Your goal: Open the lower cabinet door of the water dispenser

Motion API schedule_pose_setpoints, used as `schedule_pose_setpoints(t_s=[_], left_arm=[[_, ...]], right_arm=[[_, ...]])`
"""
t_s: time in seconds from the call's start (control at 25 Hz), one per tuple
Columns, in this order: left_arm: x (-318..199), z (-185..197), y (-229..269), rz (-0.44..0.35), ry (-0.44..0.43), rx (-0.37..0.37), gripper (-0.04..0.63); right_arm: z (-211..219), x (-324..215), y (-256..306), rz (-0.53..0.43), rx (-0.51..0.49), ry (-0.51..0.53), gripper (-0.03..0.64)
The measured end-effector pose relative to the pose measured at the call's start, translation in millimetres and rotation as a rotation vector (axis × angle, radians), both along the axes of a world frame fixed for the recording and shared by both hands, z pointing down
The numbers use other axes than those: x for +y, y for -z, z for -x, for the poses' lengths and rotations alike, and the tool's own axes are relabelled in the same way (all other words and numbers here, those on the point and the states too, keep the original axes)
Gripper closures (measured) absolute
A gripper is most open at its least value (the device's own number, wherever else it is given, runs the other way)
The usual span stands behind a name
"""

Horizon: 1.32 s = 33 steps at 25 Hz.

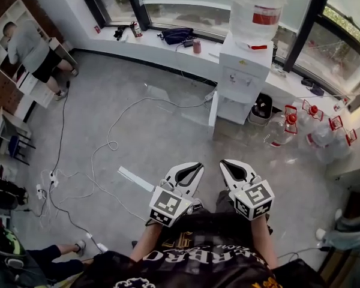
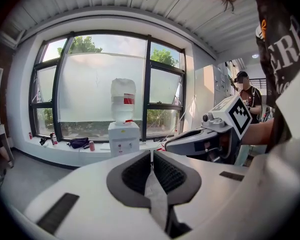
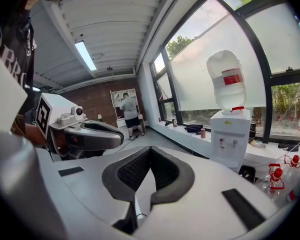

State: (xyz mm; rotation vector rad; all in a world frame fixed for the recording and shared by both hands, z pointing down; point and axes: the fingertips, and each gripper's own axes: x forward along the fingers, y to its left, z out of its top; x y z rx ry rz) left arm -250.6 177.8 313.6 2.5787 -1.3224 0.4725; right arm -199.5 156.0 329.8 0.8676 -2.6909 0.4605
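Nearest: left gripper (image 1: pixel 191 168) and right gripper (image 1: pixel 231 164), both clenched on nothing, side by side above grey floor (image 1: pixel 156 131) strewn with white cables (image 1: pixel 102 150). Farther, well apart: water dispenser (image 1: pixel 245 71) against the window ledge (image 1: pixel 162 48), inverted bottle (image 1: pixel 258 8) on top, lower cabinet door (image 1: pixel 234 110) at its base; clear red-capped jugs (image 1: pixel 315 128) to its right

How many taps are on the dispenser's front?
2: they sit side by side on the upper front panel of the water dispenser, the left tap and the right tap, below the bottle. None seems hidden.
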Motion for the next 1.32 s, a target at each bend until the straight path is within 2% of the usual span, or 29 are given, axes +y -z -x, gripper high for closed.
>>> schedule_pose_setpoints(t_s=[0.48, 1.04, 1.32], left_arm=[[32.3, -5.8, 8.9, -0.029, -0.036, 0.045, 0.569], [48.7, -21.0, 8.4, -0.040, -0.090, 0.051, 0.569], [46.4, -12.9, 8.7, -0.042, -0.076, 0.051, 0.569]], right_arm=[[4.4, 37.3, 19.2, -0.076, 0.058, 0.018, 0.603], [-5.5, 56.7, 13.9, -0.082, 0.081, -0.004, 0.603], [5.6, 52.4, 10.7, -0.095, 0.102, 0.026, 0.603]])
